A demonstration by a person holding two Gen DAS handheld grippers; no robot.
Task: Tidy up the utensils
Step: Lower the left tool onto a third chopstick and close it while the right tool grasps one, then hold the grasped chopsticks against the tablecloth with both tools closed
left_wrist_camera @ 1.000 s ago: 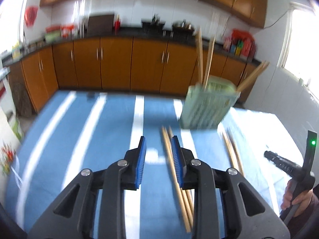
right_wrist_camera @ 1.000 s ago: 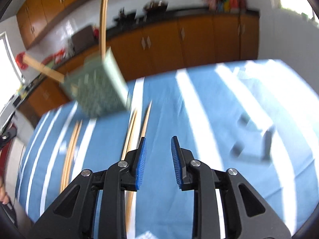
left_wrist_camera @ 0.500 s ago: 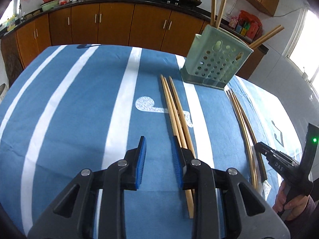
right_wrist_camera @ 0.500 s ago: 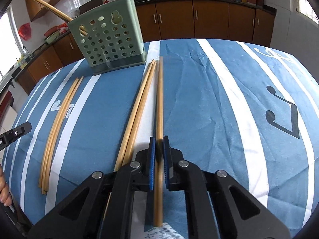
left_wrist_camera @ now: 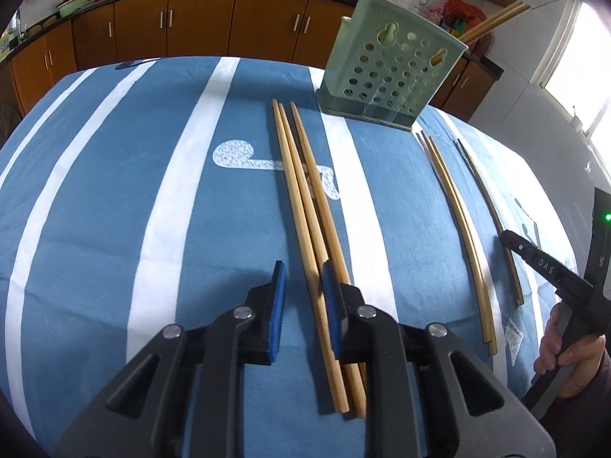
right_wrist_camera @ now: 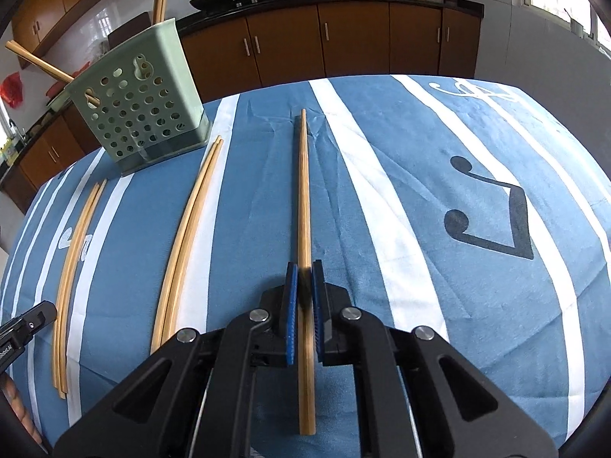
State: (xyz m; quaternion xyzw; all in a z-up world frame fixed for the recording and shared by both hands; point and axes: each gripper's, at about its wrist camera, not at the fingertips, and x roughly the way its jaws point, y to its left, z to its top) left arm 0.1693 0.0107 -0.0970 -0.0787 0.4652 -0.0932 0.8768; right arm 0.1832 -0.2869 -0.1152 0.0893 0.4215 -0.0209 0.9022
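A: Gripping one chopstick [right_wrist_camera: 304,206], the right gripper [right_wrist_camera: 304,305] has its jaws clenched on it; the shaft runs straight ahead of them.

B: Left gripper [left_wrist_camera: 301,305]?

A: Jaws released, straddling a tabletop chopstick bundle [left_wrist_camera: 305,206]. Next, probably lift toward the green holder [right_wrist_camera: 141,114], ahead-left.

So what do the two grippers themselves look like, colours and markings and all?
Both the left gripper and right gripper are matte black, with triangular cutouts, silver pivot bolts and ribbed blue pads. The left view shows white lettering and a green light on the right one.
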